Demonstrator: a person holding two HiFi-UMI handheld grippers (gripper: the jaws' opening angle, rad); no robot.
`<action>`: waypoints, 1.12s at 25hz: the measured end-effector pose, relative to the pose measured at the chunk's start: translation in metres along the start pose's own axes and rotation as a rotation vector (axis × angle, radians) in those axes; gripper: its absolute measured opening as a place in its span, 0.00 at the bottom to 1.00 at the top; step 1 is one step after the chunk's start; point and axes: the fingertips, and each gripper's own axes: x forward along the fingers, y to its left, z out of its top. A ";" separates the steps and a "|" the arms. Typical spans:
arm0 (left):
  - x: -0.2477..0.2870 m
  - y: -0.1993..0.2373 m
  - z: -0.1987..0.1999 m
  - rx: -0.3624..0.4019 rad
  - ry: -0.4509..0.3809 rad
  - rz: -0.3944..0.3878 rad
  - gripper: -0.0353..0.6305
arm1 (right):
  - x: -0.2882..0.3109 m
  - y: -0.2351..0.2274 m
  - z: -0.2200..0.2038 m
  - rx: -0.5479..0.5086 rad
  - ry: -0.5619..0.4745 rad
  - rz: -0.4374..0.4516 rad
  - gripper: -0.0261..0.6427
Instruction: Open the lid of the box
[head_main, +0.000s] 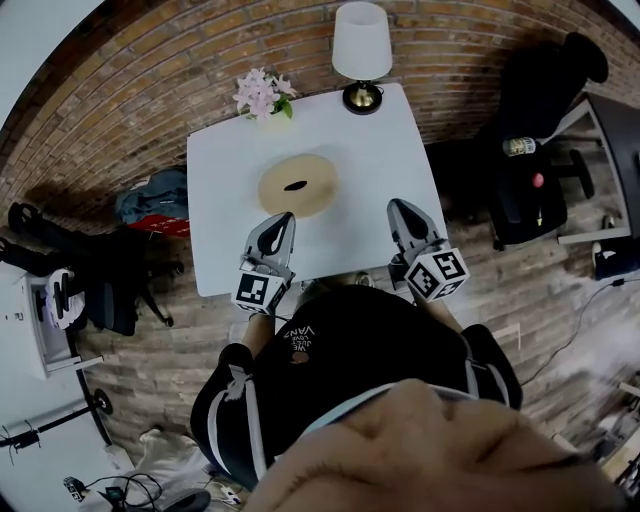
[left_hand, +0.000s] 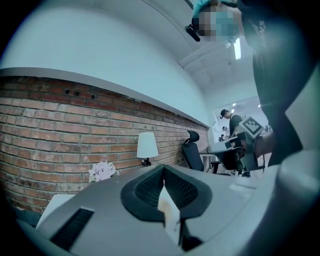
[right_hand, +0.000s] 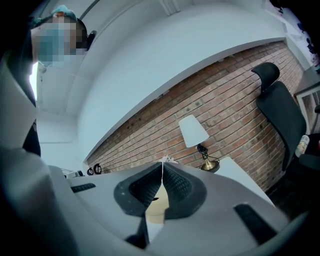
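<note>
A round tan box (head_main: 297, 185) with a dark slot in its lid lies in the middle of the white table (head_main: 220, 250). My left gripper (head_main: 286, 217) is shut and empty, its tips just short of the box's near left rim. The right gripper (head_main: 397, 206), also shut and empty, hovers over the table to the right of the box, apart from it. In the left gripper view the jaws (left_hand: 163, 173) meet, and a sliver of the tan box (left_hand: 168, 211) shows below them. The right gripper view has its jaws (right_hand: 162, 169) closed, with the box (right_hand: 157, 206) behind.
A white-shaded lamp (head_main: 361, 45) and a small bunch of pink flowers (head_main: 262, 94) stand at the table's far edge against the brick wall. A black office chair (head_main: 540, 130) is to the right, and a bag (head_main: 152, 198) lies on the floor at the left.
</note>
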 end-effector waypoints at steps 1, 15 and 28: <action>0.003 0.004 -0.002 0.006 0.010 -0.010 0.07 | 0.001 -0.001 -0.001 0.002 0.001 -0.007 0.05; 0.042 0.033 -0.036 0.046 0.118 -0.203 0.07 | 0.024 0.004 -0.021 0.051 -0.014 -0.118 0.05; 0.059 0.026 -0.081 0.112 0.271 -0.406 0.39 | 0.036 0.009 -0.037 0.081 -0.011 -0.176 0.05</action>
